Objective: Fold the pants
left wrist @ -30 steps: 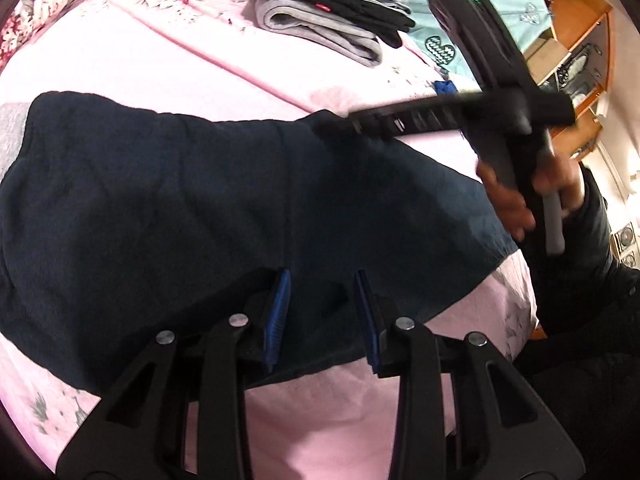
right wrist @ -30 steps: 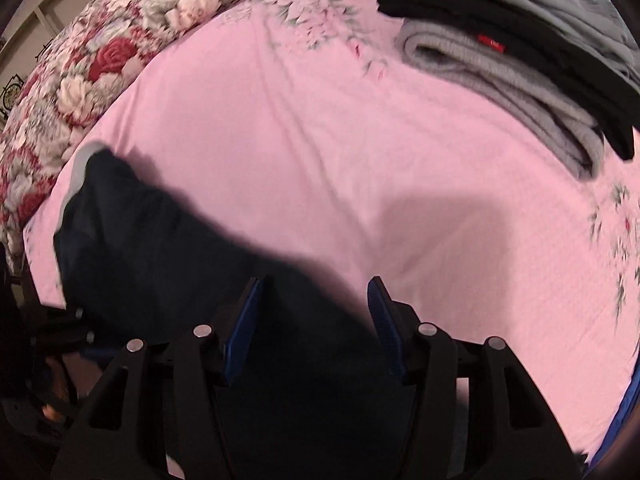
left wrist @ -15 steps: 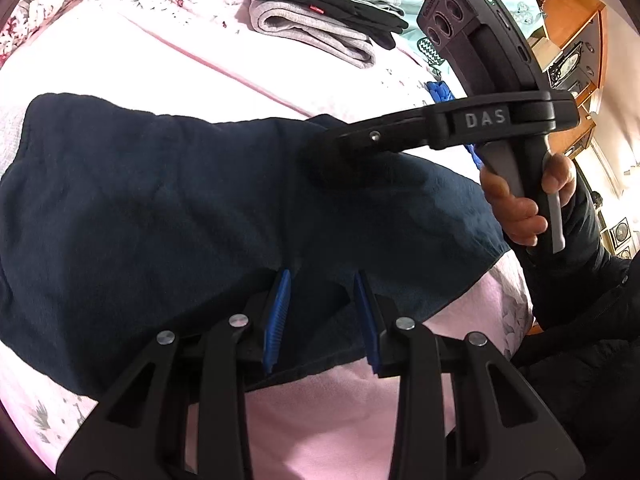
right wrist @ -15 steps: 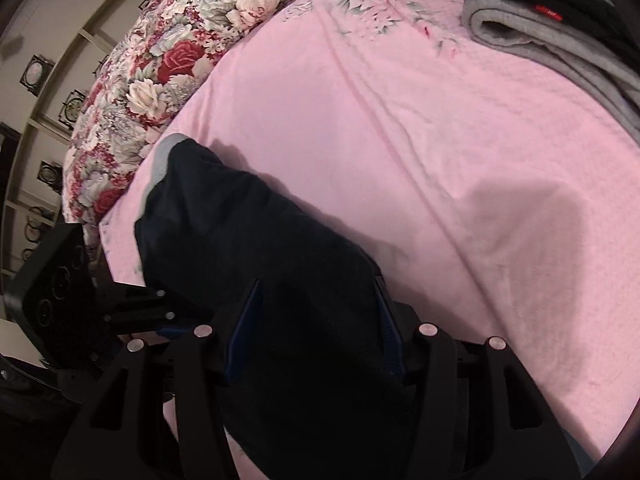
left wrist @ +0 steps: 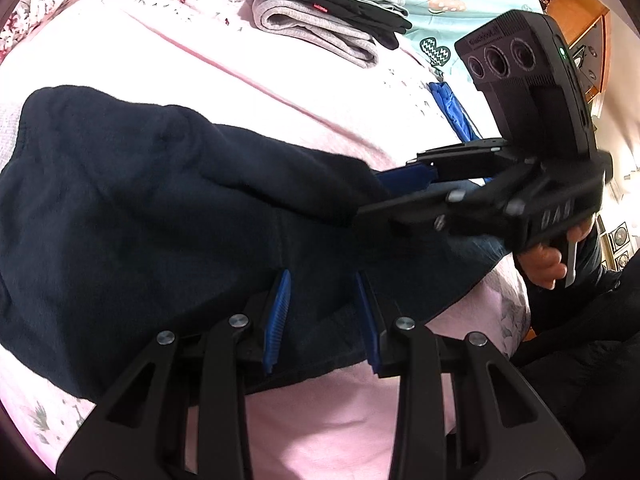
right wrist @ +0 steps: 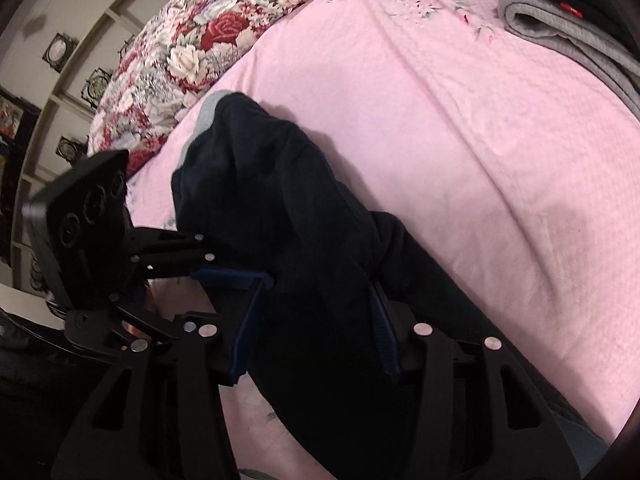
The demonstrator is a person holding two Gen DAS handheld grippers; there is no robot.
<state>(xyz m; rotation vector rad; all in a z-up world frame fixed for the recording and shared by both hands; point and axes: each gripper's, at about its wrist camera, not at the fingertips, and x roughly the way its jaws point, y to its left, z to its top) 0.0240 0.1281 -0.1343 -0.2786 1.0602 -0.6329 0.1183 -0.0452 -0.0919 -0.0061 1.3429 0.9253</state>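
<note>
Both claws, left claw [left wrist: 323, 316] and right claw [right wrist: 316, 332], stand released, fingers spread over dark navy pants [left wrist: 160, 216] (partly bunched) lying on a pink-sheeted bed [right wrist: 460, 128].

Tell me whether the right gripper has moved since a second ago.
Yes. In the left wrist view the right gripper has swung lower and tipped toward the camera, away from the folded clothes stack, fingers now over the dark navy pants.
</note>
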